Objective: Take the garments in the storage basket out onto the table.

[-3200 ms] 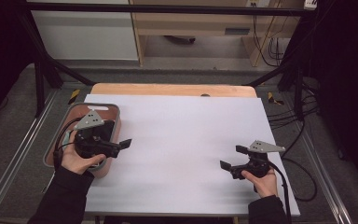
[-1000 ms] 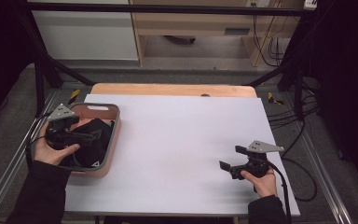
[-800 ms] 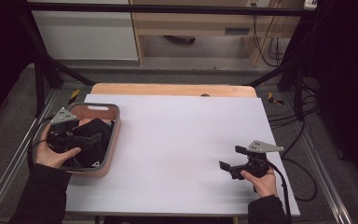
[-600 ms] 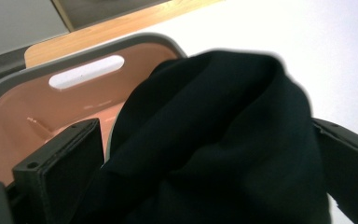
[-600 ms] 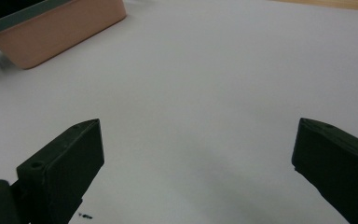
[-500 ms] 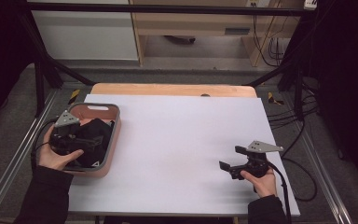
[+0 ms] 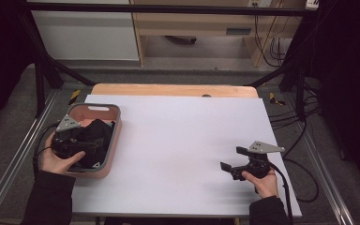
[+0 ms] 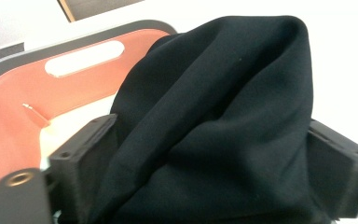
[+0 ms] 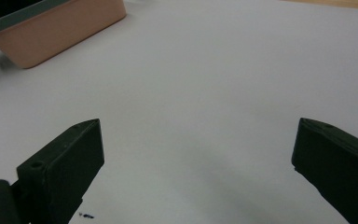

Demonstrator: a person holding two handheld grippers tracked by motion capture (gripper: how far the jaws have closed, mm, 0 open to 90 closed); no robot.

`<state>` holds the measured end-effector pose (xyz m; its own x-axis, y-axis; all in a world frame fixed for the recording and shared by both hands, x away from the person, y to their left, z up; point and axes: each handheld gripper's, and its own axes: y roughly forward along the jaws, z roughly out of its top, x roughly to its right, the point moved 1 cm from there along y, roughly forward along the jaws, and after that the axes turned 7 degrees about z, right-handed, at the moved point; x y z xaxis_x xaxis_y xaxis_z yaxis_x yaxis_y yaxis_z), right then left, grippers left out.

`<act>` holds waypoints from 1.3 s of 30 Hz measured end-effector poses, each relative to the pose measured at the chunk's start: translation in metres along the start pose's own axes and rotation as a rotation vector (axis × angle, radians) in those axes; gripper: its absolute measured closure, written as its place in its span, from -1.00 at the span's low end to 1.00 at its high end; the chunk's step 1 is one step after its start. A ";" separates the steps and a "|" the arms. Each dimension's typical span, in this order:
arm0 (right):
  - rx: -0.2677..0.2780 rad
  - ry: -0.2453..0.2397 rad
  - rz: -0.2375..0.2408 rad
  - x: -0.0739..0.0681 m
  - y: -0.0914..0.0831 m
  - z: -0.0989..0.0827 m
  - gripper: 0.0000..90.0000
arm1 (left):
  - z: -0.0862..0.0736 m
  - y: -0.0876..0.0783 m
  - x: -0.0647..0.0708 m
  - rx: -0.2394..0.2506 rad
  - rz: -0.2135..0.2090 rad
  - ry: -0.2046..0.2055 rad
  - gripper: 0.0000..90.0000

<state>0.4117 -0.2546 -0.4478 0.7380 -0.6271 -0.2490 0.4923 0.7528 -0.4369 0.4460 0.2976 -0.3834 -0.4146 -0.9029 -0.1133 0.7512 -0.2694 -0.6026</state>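
Note:
A black cloth [image 7: 97, 135] lies bunched in a pink basket with a grey rim [image 7: 93, 107] at the table's left edge. My left gripper [image 7: 85, 146] reaches into the basket from the near left. In the left gripper view the black cloth [image 8: 223, 107] fills the gap between the jaws of the left gripper [image 8: 209, 126] and touches both; the jaws have just been closing on it. My right gripper [image 7: 232, 158] rests low over the white table sheet [image 7: 178, 140] at the near right. Its jaws stand wide apart with nothing between them, as the right gripper view [image 9: 199, 126] shows.
The basket [image 9: 60, 23] stands far to the left of the right gripper. A wooden board edge [image 7: 168, 90] runs along the back of the sheet. Black frame posts and cables stand beside the table on the right [image 7: 304, 108].
The left hand has shifted slightly within the basket, staying over the black cloth. The right hand and its gripper have not moved.

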 end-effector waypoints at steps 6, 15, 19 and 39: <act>-0.001 -0.001 0.002 0.000 0.000 0.000 -0.94 | -0.004 0.002 -0.002 -0.003 -0.011 -0.006 -0.37; -0.009 0.001 0.002 0.000 0.001 -0.001 -0.94 | -0.004 0.001 -0.001 -0.039 -0.056 -0.018 0.02; -0.008 0.000 0.002 0.000 0.001 -0.001 -0.94 | -0.004 0.000 0.000 -0.043 -0.066 -0.023 0.20; -0.007 0.003 -0.001 0.000 0.001 0.000 -0.93 | -0.002 -0.009 -0.002 -0.043 -0.065 -0.024 0.63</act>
<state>0.4123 -0.2541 -0.4488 0.7361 -0.6286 -0.2511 0.4901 0.7508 -0.4429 0.4392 0.3024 -0.3792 -0.4486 -0.8921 -0.0541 0.7003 -0.3133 -0.6414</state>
